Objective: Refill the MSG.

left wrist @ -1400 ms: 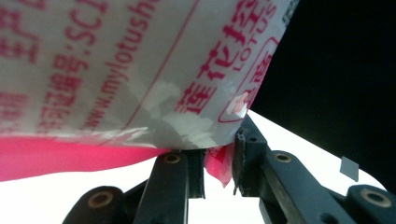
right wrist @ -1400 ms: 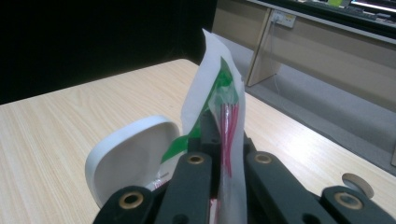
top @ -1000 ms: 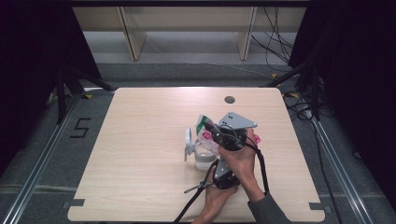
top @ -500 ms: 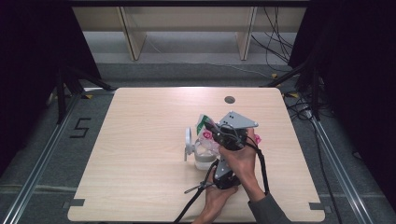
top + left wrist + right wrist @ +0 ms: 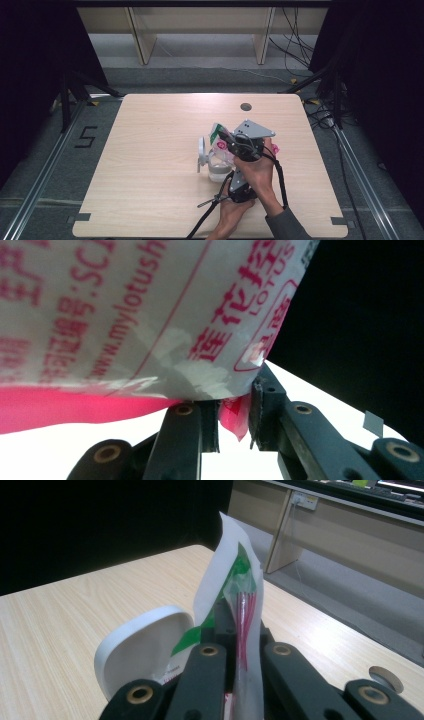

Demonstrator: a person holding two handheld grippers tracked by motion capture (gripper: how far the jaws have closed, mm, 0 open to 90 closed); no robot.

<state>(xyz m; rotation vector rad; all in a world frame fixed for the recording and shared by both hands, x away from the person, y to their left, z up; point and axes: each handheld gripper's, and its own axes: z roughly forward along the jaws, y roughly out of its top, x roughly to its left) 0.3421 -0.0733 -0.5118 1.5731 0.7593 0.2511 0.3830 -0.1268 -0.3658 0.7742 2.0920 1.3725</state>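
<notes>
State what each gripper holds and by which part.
Both hold one plastic packet. The right gripper clamps its edge near the green-printed end; the left gripper pinches its pink-edged corner, above the clear container with the white lid.

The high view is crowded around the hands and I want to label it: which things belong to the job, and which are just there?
In the job:
- printed packet, gripped by both tools
- right tool
- left tool
- clear container with its white lid open

Just there:
- table
- hole in the tabletop

hand-held gripper (image 5: 235,420) pinches white-and-pink packet (image 5: 150,315) edge.
</notes>
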